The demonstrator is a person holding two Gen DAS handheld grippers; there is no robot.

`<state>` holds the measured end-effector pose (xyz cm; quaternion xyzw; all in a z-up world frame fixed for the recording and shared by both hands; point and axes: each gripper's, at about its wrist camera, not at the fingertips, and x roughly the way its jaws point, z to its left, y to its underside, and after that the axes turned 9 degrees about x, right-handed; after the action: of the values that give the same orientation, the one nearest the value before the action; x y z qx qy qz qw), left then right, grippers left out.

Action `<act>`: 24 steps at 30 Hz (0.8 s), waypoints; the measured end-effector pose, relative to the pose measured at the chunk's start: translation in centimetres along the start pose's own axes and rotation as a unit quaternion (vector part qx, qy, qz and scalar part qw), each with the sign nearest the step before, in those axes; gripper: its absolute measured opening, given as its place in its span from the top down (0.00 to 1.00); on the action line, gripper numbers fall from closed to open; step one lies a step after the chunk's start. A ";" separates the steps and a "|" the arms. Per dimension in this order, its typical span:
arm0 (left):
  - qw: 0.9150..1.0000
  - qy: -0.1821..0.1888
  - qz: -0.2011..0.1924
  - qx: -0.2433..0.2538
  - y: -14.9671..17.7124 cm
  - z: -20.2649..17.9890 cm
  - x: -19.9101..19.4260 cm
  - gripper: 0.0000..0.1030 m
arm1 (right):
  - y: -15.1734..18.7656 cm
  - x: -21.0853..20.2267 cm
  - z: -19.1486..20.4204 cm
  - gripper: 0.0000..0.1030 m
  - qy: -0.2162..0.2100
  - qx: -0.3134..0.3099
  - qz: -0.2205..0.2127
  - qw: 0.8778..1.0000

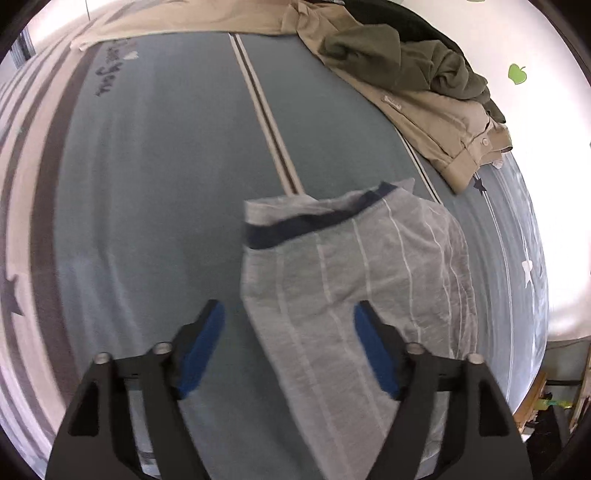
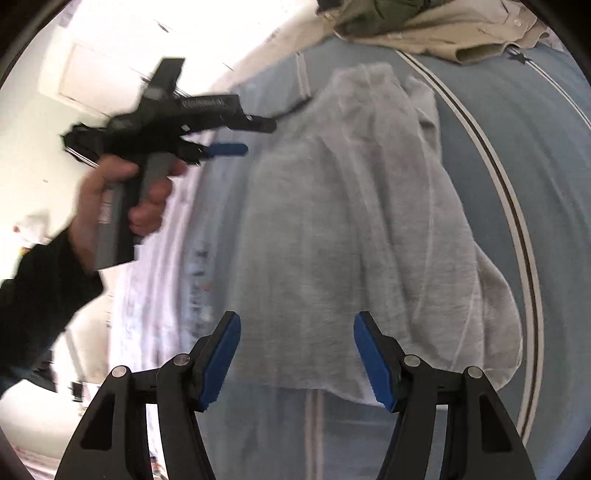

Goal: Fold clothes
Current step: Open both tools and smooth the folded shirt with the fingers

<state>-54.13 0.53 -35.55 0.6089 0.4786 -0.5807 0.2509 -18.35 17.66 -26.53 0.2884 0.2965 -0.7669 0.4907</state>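
A grey garment point(image 1: 351, 277) with thin white stripes and a navy band lies crumpled on the blue bedsheet point(image 1: 166, 184). In the left wrist view my left gripper point(image 1: 290, 317) hovers over its near part, open, and the blue pads point(image 1: 207, 343) stand apart from the cloth. The right wrist view shows the same grey garment point(image 2: 351, 221) spread ahead of my right gripper point(image 2: 297, 325), which is open with nothing pinched. Up at the left of that view a hand point(image 2: 122, 199) holds the left gripper point(image 2: 255, 137) above the garment's far left edge.
A heap of beige and olive clothes point(image 1: 406, 81) sits at the far right of the bed, also seen as the clothes heap point(image 2: 424, 26). A white wall point(image 1: 546, 147) with green stickers borders the bed's right edge. Striped bedding point(image 1: 33, 184) lies to the left.
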 end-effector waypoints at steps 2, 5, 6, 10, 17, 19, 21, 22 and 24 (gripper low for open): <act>1.000 -0.006 0.006 0.000 0.0 1.2 -0.1 0.24 | 0.7 -3.1 -3.8 0.40 -0.017 -0.006 0.004 1.000; 1.000 0.007 0.010 -0.005 0.2 2.0 -0.2 0.24 | -3.3 1.8 -3.5 0.40 -0.028 -0.019 0.012 0.999; 1.000 0.015 0.010 -0.007 0.2 2.2 -0.1 0.24 | -4.4 4.5 -0.9 0.39 -0.030 -0.023 0.013 0.999; 0.998 0.055 0.013 0.006 0.4 2.0 -0.2 0.24 | -5.8 8.1 2.5 0.39 -0.021 -0.030 0.004 0.999; 0.994 0.082 0.023 0.075 0.0 -0.9 0.3 0.24 | -6.9 13.6 1.4 0.38 0.018 -0.002 0.026 1.000; 0.992 0.087 0.025 0.084 -0.3 -1.7 0.7 0.24 | -6.7 13.6 1.4 0.38 0.025 -0.007 0.019 0.999; 0.991 0.077 0.037 0.106 -0.6 -2.7 2.0 0.24 | -6.8 13.4 1.5 0.38 0.031 -0.012 0.017 0.999; 0.990 0.061 0.051 0.120 -0.7 -3.1 3.2 0.24 | -6.9 12.9 1.3 0.38 0.030 -0.006 0.014 0.999; 0.986 0.034 0.079 0.142 -0.8 -3.5 5.3 0.24 | -7.0 12.0 0.4 0.38 0.025 0.015 0.010 1.000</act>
<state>-53.89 5.40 -39.72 0.6939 0.3501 -0.5998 0.1905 -29.16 12.76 -33.88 0.3178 0.2945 -0.7589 0.4862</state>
